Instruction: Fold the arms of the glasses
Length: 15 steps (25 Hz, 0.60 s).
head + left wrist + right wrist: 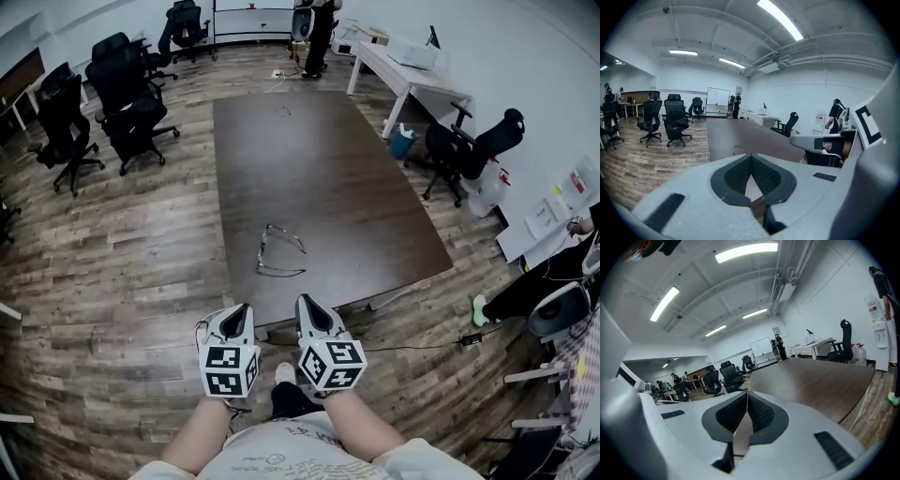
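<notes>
Left gripper [239, 309] and right gripper [305, 302] closed, empty, short of near desk [319, 169] edge; glasses [278, 251] untouched, unfolded; nothing done yet.

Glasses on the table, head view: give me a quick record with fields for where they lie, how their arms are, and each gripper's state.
glasses: lying on the dark table, toward its near edge
arms: spread open, not yet folded
left gripper: jaws shut, nothing between them, at the table's near edge, apart from the glasses
right gripper: jaws shut, nothing between them, beside the left gripper
contact: neither gripper touches the glasses
</notes>
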### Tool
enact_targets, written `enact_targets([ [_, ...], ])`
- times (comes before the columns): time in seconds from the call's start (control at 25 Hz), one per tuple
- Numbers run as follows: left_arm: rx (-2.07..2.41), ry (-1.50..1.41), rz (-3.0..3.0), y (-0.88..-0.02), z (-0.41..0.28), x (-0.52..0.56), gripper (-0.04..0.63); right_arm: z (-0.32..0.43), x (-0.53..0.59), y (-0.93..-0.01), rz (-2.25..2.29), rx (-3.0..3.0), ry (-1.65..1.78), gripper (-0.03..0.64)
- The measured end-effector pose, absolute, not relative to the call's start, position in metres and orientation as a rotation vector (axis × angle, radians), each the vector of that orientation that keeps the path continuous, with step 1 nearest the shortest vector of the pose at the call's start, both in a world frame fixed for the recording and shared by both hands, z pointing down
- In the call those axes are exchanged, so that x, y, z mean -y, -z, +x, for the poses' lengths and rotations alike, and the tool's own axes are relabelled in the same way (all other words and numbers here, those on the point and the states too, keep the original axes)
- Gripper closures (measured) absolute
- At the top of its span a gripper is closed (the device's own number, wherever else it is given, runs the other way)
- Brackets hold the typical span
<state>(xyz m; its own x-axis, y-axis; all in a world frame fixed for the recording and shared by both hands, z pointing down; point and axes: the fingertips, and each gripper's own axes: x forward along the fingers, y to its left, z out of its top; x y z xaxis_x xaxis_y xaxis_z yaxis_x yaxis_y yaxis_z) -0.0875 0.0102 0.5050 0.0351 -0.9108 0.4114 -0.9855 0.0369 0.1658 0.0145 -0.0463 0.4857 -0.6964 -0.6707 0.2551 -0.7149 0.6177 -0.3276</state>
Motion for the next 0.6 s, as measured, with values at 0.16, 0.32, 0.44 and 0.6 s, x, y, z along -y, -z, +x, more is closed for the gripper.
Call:
enact_targets([
  [0.16,1.932,-0.275,1.903,-0.504,-0.091,0.02,0.58,0.01,0.076,-0.483,1.147,2.749,-0.64,0.6],
  [0.32,1.942,-0.302,1.891,-0.5,-0.091,0.05,0.58,0.003,0.104,-0.478,1.11,2.77,-0.652,0.6],
  [0.44,1.943,-0.293,1.876,-0.496,-0.091,0.068,0.581,-0.004,0.121,-0.472,1.062,2.789,-0.647,0.6],
  [0.6,1.923,-0.286,1.858,-0.498,-0.091,0.081,0.58,-0.005,0.134,-0.477,1.034,2.782,-0.67,0.6],
])
